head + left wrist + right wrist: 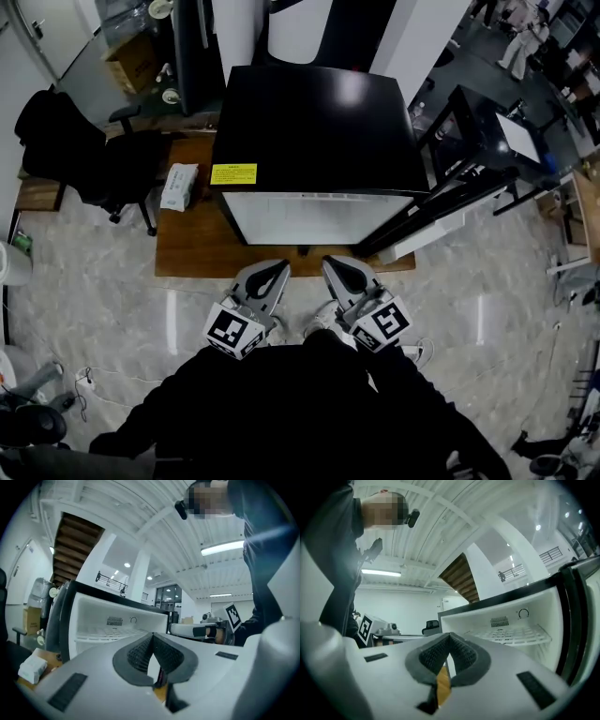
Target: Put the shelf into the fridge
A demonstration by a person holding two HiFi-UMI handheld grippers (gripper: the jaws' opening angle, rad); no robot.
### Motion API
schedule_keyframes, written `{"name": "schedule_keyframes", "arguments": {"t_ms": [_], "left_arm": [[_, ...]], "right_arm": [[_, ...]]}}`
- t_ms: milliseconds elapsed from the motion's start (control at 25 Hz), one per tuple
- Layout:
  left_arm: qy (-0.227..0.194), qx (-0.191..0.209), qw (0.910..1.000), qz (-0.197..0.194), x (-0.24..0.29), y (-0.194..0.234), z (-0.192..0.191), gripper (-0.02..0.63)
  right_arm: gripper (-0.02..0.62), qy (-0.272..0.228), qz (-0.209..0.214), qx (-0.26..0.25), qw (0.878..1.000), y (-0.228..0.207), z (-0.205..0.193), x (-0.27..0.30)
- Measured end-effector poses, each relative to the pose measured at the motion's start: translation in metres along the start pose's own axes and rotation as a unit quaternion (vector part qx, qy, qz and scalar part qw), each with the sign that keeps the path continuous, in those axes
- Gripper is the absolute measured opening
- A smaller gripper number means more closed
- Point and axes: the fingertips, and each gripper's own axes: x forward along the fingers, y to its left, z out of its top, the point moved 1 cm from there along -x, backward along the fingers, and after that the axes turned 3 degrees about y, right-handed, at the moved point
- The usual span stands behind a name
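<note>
Shelf (513, 634) not in either tool. Left gripper (152, 638) closed, jaws pressed together, nothing between. Right gripper (449, 637) likewise closed, empty. Both hang low, just before open fridge (319, 122). Further in: shelf lies level inside white cavity, looks seated. Judged light, stiff wire grid, somewhat slippery. Best pinched on front rail, one gripper toward each end.

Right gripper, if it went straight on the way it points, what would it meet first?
Likely the open fridge: the shut right gripper aims at its front opening, near the wire shelf, though depth is unclear.
</note>
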Motion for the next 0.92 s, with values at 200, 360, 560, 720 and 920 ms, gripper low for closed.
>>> {"name": "schedule_keyframes", "arguments": {"t_ms": [200, 360, 560, 720, 920], "left_arm": [[0.013, 0.04, 0.9991, -0.011, -0.006, -0.009, -0.002, 0.006], [0.02, 0.058, 0.998, -0.018, -0.007, -0.015, -0.004, 0.006], [0.025, 0.045, 0.9985, -0.021, -0.007, -0.019, -0.008, 0.006], [0.026, 0.05, 0.9982, -0.02, -0.009, -0.018, -0.008, 0.006], [0.024, 0.054, 0.9981, -0.015, -0.01, -0.016, -0.01, 0.006]], "right_arm": [[0.005, 0.007, -0.007, -0.02, 1.0, 0.014, -0.012, -0.003], [0.005, 0.001, -0.01, -0.012, 1.0, 0.021, -0.013, -0.002], [0.005, 0.0, -0.01, -0.022, 1.0, 0.023, -0.016, -0.006], [0.005, 0.001, -0.01, -0.02, 1.0, 0.023, -0.017, -0.006], [0.005, 0.007, -0.011, -0.02, 1.0, 0.022, -0.022, -0.005]]}}
